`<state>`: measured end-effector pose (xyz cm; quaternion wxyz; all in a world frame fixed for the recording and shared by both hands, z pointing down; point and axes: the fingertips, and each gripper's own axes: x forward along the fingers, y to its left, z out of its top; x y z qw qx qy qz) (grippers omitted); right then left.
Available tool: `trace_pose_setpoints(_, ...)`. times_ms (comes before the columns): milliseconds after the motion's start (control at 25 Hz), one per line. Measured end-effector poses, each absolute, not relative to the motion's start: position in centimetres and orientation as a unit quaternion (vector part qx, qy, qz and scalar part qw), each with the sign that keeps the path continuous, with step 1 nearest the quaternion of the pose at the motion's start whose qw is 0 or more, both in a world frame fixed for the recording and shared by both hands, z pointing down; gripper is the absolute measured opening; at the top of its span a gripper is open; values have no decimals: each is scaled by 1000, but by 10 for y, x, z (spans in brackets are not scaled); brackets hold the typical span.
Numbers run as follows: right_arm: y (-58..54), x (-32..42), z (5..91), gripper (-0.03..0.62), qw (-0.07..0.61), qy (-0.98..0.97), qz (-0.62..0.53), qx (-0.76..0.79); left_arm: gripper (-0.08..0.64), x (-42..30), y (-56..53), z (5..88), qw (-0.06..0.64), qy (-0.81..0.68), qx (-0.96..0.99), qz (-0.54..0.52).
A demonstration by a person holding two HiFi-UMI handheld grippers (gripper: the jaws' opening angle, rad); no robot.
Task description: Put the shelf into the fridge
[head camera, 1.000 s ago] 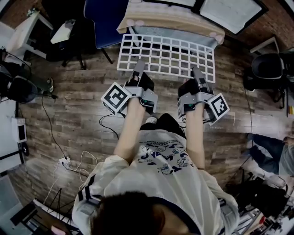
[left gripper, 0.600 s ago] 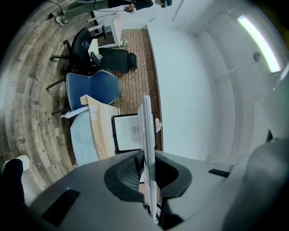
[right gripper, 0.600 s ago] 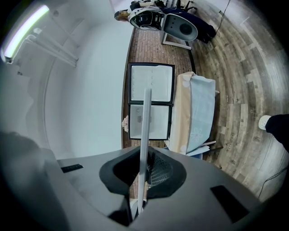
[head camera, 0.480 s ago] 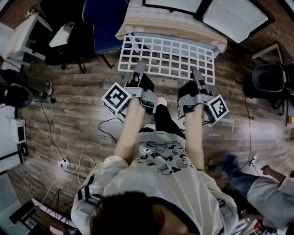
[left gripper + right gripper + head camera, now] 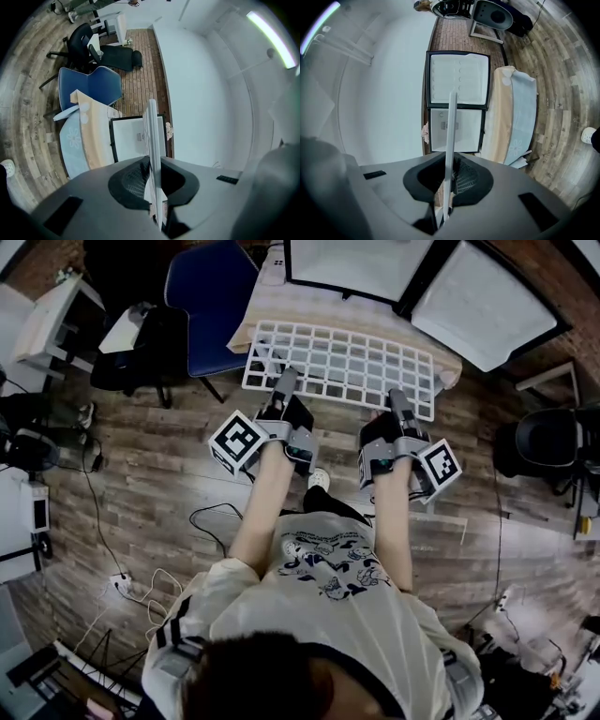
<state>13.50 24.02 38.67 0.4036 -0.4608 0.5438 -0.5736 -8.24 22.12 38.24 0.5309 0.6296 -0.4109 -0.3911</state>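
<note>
Shelf (image 5: 342,367) nearer the fridge (image 5: 483,306) than a second ago

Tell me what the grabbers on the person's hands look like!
The left gripper and right gripper are chunky grey-and-black tools with slim grey jaws. Each carries a white cube with black square markers. The person wears a pale short-sleeved T-shirt with a blue print and dark-striped sleeves.

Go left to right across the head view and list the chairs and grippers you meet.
blue chair → left gripper → right gripper → black chair. The shelf spans both grippers, which are clamped on it, so it has no single place.
</note>
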Motion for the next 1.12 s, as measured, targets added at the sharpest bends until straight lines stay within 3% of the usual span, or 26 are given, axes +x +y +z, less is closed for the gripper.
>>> trace_pose_setpoints(1120,11,151,413,46,389,533,-592,-463,41,-66,-9,408,547,-414,617,-386)
